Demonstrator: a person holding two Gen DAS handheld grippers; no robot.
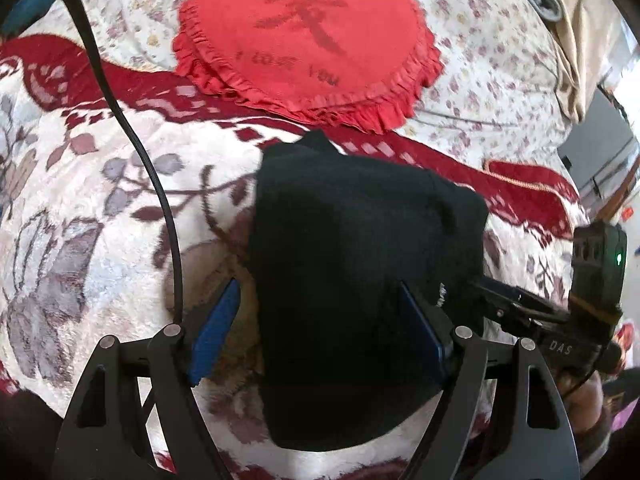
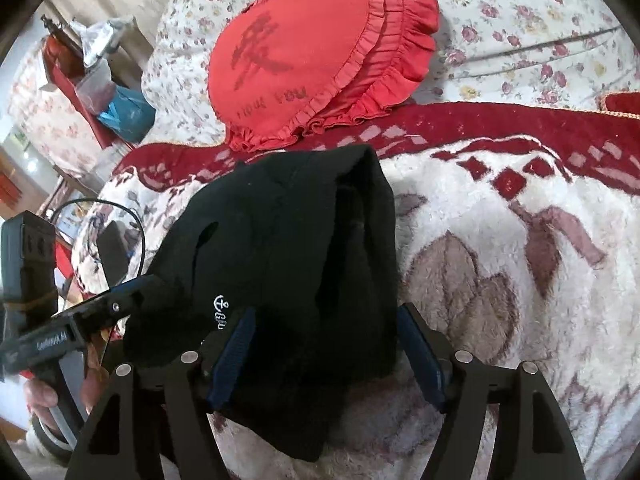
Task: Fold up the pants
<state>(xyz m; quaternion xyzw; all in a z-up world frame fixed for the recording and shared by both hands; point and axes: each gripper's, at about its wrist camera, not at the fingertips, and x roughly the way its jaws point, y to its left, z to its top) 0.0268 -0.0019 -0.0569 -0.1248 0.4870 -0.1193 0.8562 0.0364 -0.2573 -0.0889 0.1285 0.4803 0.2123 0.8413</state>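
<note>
The black pants point(image 1: 360, 264) lie in a folded bundle on the fluffy white and red blanket point(image 1: 88, 208). They also show in the right wrist view point(image 2: 288, 256), with a small white anchor logo point(image 2: 220, 308). My left gripper point(image 1: 320, 328) is open, its blue pads either side of the bundle's near end. My right gripper point(image 2: 324, 348) is open too, straddling the bundle from the other side. The right gripper's body shows at the right of the left wrist view point(image 1: 560, 312). The left gripper's body shows at the left of the right wrist view point(image 2: 60, 320).
A red heart-shaped frilled cushion point(image 1: 308, 36) lies just beyond the pants on a floral sheet point(image 1: 492, 60). A black cable point(image 1: 132, 128) hangs across the left. A red bedside stand with bags point(image 2: 92, 88) is at the far left.
</note>
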